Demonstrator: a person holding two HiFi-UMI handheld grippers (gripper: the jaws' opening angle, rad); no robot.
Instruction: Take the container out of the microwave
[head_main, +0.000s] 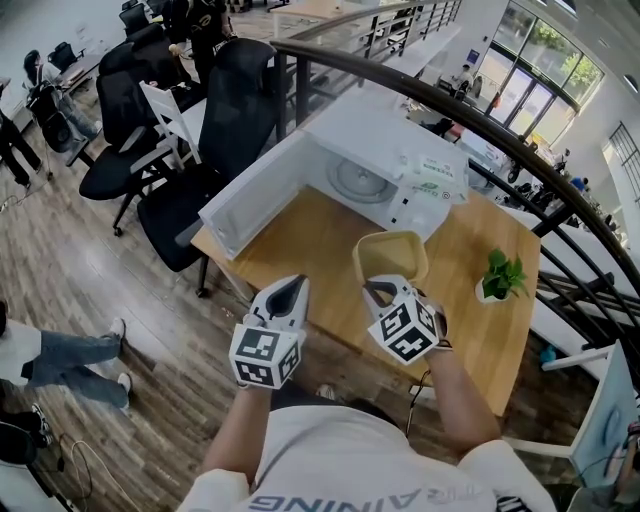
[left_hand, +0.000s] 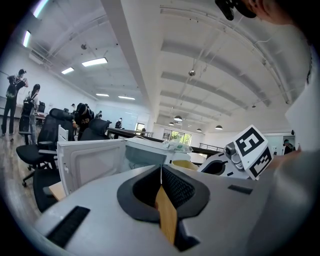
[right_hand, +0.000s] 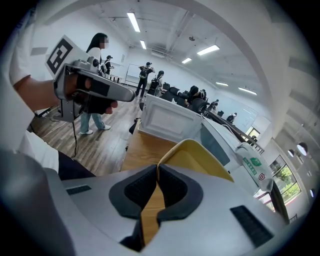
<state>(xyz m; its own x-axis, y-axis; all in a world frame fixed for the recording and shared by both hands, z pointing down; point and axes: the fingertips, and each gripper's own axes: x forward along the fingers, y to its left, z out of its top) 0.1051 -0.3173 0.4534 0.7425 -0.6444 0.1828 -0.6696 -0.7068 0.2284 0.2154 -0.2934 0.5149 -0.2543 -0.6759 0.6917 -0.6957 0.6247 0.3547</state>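
Note:
The white microwave (head_main: 385, 165) stands at the back of the wooden table (head_main: 300, 240) with its door (head_main: 255, 195) swung wide open to the left and its turntable bare. A tan-yellow container (head_main: 390, 255) hangs over the table in front of the microwave, outside it. My right gripper (head_main: 378, 290) is shut on its near rim. The right gripper view shows the jaws (right_hand: 158, 167) pinched on the container (right_hand: 197, 157). My left gripper (head_main: 290, 292) hovers beside it to the left, shut with nothing between its pads (left_hand: 161, 172).
A small potted plant (head_main: 500, 277) stands on the table's right end. Black office chairs (head_main: 215, 110) crowd the floor left of the open door. A dark curved railing (head_main: 450, 110) runs behind the microwave. People stand farther off in the room.

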